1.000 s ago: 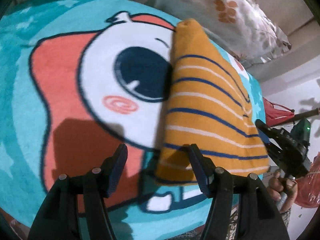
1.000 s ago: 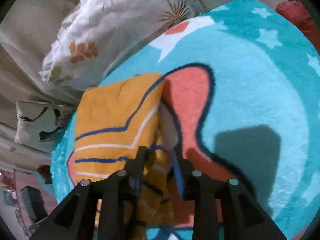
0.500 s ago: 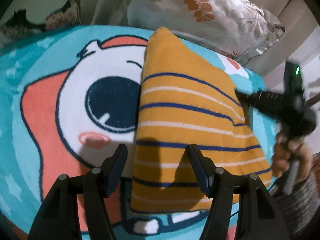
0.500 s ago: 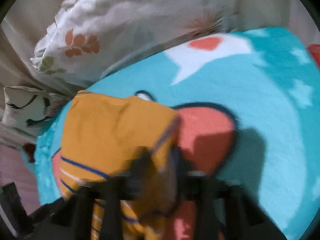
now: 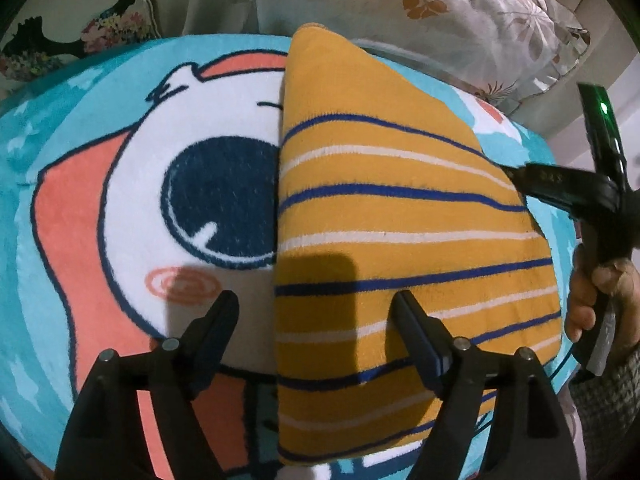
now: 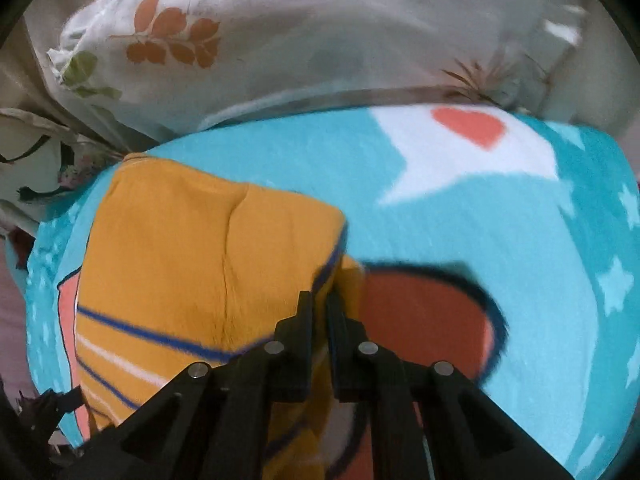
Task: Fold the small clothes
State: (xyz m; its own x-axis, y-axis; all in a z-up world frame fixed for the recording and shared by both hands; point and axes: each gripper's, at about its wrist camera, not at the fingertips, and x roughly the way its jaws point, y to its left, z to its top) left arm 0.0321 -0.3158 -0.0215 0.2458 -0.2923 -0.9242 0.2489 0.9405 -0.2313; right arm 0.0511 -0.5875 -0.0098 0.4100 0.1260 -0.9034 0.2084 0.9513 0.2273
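An orange garment [image 5: 400, 216] with blue and white stripes lies folded on a teal cartoon blanket [image 5: 80, 216]. My left gripper [image 5: 316, 308] hovers over its near left part, jaws opening wide. The garment's left edge lies between the fingers and the pads do not press on it. In the right wrist view my right gripper [image 6: 320, 300] is shut on an edge of the garment [image 6: 192, 256], with a pinch of cloth between its tips. The left wrist view shows the right gripper's black body [image 5: 560, 184] at the garment's far right edge, held by a hand [image 5: 588, 304].
Pale pillows with leaf prints [image 5: 460, 12] [image 6: 280, 32] lie along the back edge of the blanket [image 6: 500, 240]. A second patterned pillow [image 5: 72, 20] sits at the back left. Bare blanket stretches left of the garment.
The right gripper closed on the garment's edge and swung round over it. The left gripper's jaws spread wider and it shifted, so the garment now fills more of its view.
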